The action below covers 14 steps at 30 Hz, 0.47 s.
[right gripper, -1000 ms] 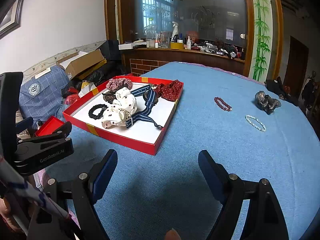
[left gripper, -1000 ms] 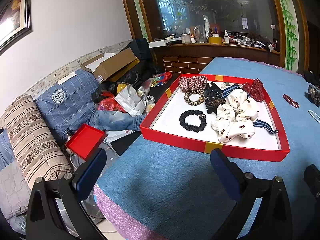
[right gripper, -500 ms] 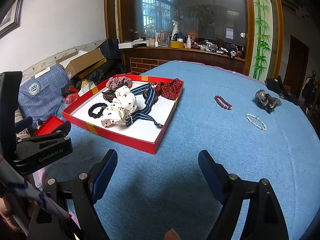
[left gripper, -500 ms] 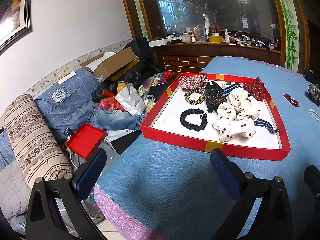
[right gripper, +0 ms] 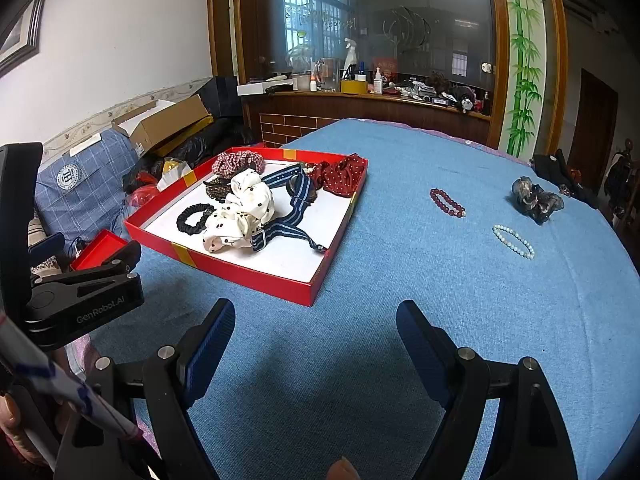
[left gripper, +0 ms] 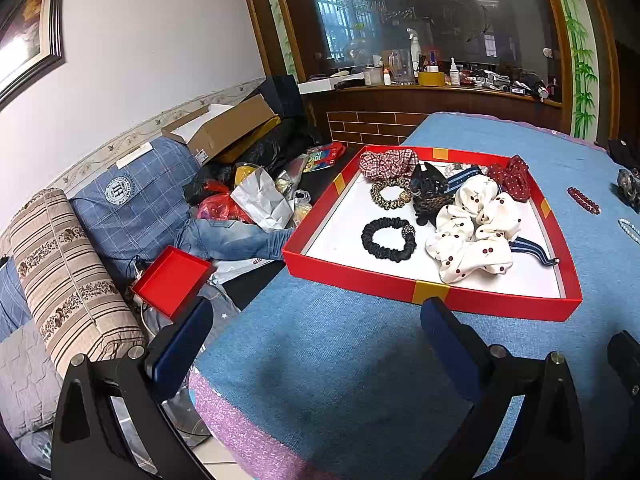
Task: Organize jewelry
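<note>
Over the last second both grippers, left gripper (left gripper: 316, 320) and right gripper (right gripper: 316, 320), have barely drifted, fingers spread and empty above the blue surface (right gripper: 400, 300), so the red bracelet (right gripper: 447, 203) and pale bracelet (right gripper: 513, 241) still lie outside the red tray (right gripper: 248, 270).

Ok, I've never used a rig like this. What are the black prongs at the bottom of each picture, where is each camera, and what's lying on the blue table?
Each picture comes from a camera on a handheld claw, looking forward along its two fingers. The left claw and the right claw are both open and hold nothing. On the blue tablecloth sits a red tray holding hair ties: a black scrunchie, a white dotted scrunchie and others. Outside the tray lie a dark red bead bracelet, a pale bead bracelet and a grey scrunchie. The black clamp at the left of the right view is the left claw's body.
</note>
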Motion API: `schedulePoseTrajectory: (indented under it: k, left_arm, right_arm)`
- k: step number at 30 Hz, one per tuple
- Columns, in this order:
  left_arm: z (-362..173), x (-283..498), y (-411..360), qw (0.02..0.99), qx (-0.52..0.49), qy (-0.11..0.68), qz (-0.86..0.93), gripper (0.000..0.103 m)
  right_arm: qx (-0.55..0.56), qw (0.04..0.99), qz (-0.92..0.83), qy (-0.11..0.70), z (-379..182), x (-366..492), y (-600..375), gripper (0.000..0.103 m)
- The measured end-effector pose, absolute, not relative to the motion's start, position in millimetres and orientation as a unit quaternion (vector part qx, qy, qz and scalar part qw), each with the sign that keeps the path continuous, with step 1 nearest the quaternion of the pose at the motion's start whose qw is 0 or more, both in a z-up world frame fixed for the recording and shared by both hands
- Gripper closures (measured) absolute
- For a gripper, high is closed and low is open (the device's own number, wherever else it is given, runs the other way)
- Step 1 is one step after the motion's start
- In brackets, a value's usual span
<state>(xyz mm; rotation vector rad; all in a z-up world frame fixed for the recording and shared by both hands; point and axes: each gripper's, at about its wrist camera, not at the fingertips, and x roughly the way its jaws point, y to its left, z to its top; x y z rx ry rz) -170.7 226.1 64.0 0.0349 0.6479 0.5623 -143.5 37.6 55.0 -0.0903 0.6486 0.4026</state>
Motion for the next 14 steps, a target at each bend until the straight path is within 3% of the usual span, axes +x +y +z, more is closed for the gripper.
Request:
schedulePoseTrajectory:
  k: [14]
  left_arm:
    - [68.5, -177.2, 228.2, 0.904, 0.031, 0.306, 0.297, 0.000]
  right_arm:
    - [-0.029, 0.928, 0.188, 0.322, 55.8, -139.8, 30.2, 0.017]
